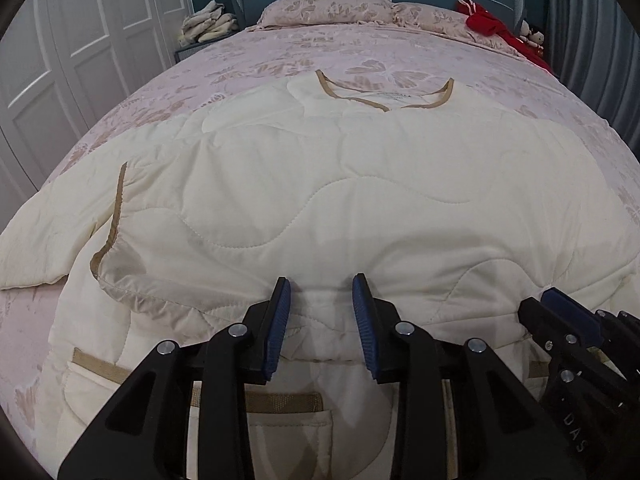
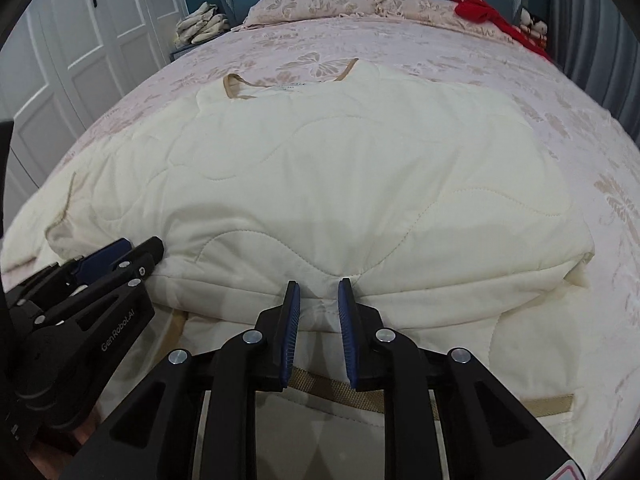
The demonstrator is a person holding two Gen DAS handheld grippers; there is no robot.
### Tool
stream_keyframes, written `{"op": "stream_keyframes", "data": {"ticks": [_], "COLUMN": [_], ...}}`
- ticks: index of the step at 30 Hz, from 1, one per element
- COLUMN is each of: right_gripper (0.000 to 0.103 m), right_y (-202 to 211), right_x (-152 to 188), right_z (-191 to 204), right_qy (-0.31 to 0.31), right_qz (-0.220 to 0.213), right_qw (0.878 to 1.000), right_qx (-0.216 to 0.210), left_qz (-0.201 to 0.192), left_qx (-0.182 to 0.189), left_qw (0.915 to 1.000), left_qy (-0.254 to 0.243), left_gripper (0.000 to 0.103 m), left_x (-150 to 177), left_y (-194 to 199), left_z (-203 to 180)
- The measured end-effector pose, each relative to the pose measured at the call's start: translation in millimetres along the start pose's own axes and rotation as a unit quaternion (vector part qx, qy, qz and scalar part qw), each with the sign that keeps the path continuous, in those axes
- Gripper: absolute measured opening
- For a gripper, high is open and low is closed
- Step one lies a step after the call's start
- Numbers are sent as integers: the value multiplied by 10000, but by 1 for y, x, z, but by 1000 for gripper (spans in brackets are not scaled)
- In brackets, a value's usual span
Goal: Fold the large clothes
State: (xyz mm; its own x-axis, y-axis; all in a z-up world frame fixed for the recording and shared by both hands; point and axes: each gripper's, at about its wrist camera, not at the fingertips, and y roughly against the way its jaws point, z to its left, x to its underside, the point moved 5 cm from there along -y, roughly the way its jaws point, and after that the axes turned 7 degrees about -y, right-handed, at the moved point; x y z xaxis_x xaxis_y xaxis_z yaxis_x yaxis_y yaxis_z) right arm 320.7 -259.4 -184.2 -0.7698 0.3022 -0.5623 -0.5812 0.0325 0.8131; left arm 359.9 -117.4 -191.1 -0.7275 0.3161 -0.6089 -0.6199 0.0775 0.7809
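Note:
A large cream quilted jacket (image 1: 320,200) with tan trim lies spread on the bed, collar at the far end; it also shows in the right wrist view (image 2: 340,168). Its sides are folded in over the body. My left gripper (image 1: 322,292) is open, its blue pads on either side of a raised fold of the cloth at the near edge. My right gripper (image 2: 319,292) is open too, fingers straddling the fold further right. Each gripper shows in the other's view: the right gripper (image 1: 560,312) at lower right, the left gripper (image 2: 120,256) at lower left.
The bed (image 1: 280,52) has a pink butterfly-pattern cover and pillows (image 1: 332,8) at a teal headboard. A red garment (image 1: 492,24) lies at the far right corner. A pile of pale cloth (image 1: 208,20) sits on a nightstand, white wardrobe doors (image 1: 80,40) on the left.

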Motion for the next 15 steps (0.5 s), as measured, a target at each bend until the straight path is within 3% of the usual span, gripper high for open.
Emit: {"op": "stream_keyframes", "data": {"ticks": [10,13,14,15], "right_gripper": [17,17,17,18], "right_y": [-6,-5,-4,-3], "right_x": [5,5,4,3], "right_z": [6,7,6,6], "right_qy": [164,153,122,101], "right_qz": [-307,-311,-288,-268], "right_qw": [9992,9992,9994,9995], "right_qx": [182,173,131,94], "left_qz": [-241,-336,-393,-403], "left_qx": [-72,384,750,826], "left_qw": [9997,9981,9937,9911], "left_qy": [-23,332,732,967], "left_gripper": [31,35,38,40], "left_x": [3,2,1,3], "left_y": [-4,4,14,22], "left_z": [-4,8,24,36]}}
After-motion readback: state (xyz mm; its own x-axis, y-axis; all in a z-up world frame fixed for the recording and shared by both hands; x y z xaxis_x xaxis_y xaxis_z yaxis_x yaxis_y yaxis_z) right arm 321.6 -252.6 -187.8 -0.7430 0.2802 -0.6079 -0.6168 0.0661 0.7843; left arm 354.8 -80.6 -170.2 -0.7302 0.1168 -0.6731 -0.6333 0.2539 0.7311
